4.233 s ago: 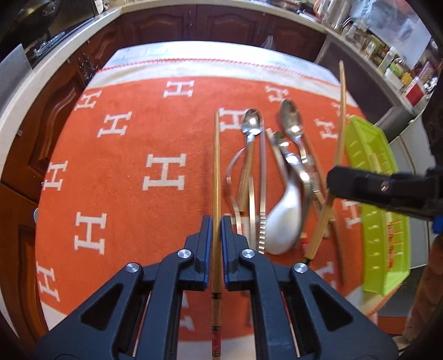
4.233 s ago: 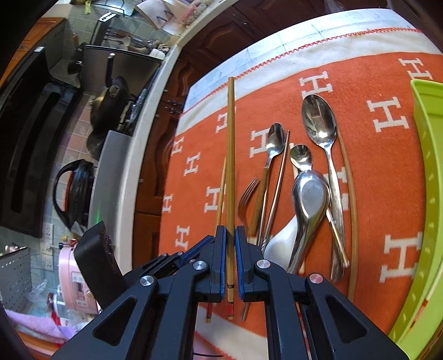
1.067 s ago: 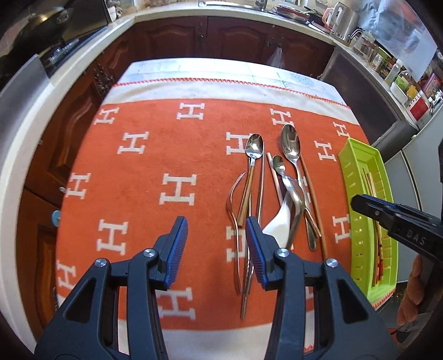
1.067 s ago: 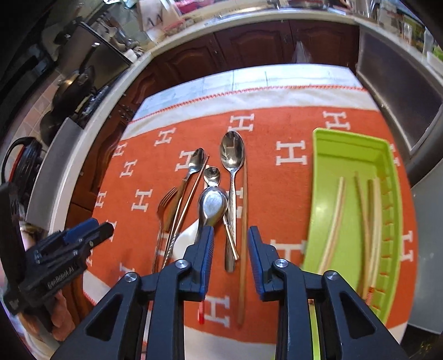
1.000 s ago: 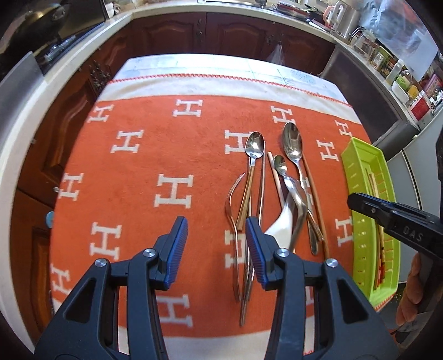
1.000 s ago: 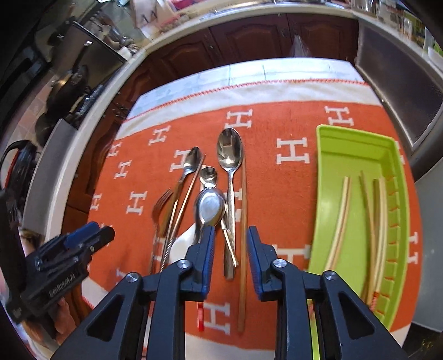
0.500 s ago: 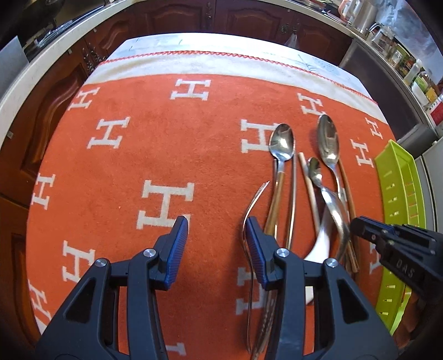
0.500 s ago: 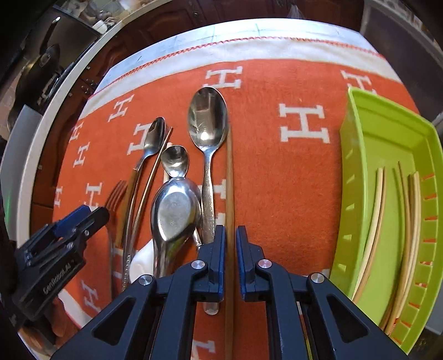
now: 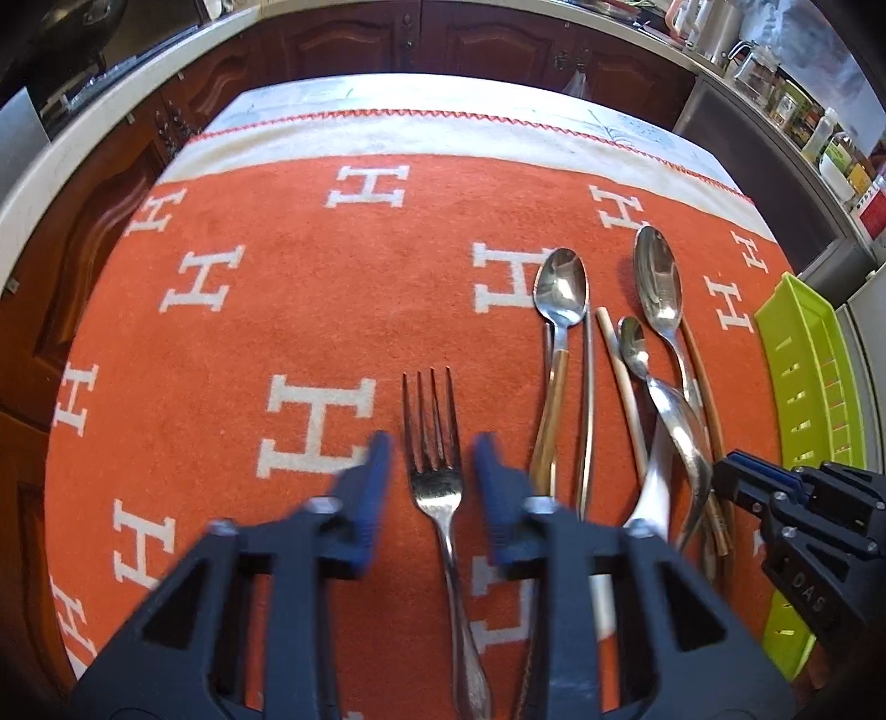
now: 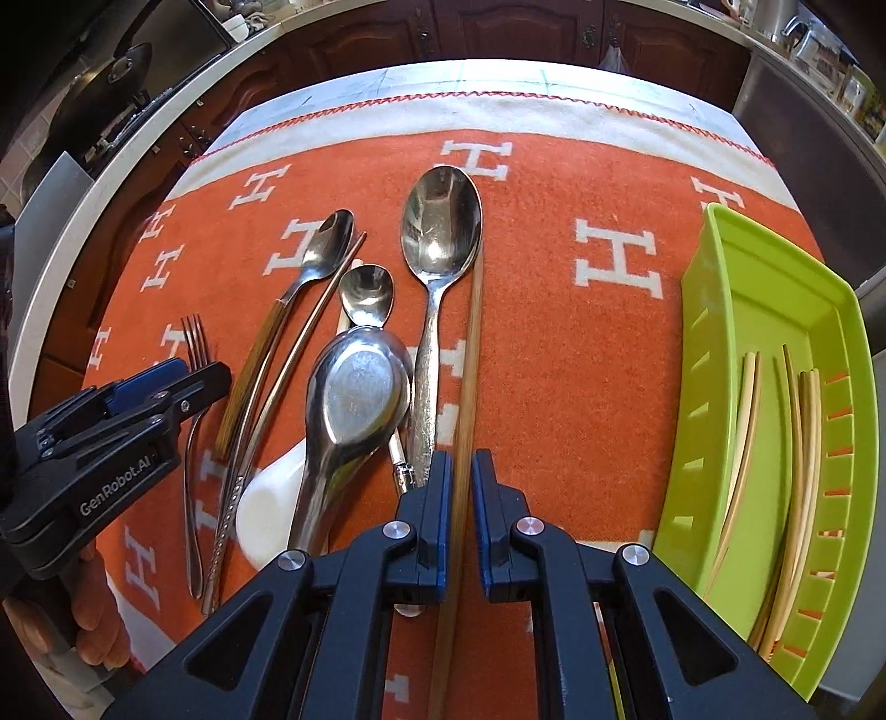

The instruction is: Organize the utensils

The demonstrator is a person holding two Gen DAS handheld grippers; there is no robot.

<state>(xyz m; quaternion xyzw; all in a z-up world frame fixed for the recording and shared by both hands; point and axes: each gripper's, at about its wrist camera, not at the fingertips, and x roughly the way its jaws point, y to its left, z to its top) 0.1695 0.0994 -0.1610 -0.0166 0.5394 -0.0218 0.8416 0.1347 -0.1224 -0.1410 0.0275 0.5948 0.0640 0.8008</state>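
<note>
A steel fork (image 9: 432,426) lies on the orange cloth (image 9: 277,277) between the jaws of my left gripper (image 9: 431,465). Those jaws are closing and the pads stand a little apart from the fork's neck. My right gripper (image 10: 462,482) is shut on a long wooden chopstick (image 10: 470,360) that lies right of the large spoon (image 10: 440,221). Left of it are a small spoon (image 10: 365,293), a steel ladle spoon (image 10: 354,399), a white ceramic spoon (image 10: 266,498) and a wood-handled spoon (image 10: 321,249). The green tray (image 10: 714,332) holds several chopsticks (image 10: 797,443).
The left gripper (image 10: 205,376) appears at the left of the right wrist view, with a hand (image 10: 94,609) below it. The right gripper (image 9: 731,482) sits beside the green tray (image 9: 803,360). Dark wooden cabinets (image 9: 498,44) and a counter surround the table.
Both grippers came down close to the cloth. The right jaws shut on the chopstick. The left jaws narrowed, and the fork now lies between them, not to their right.
</note>
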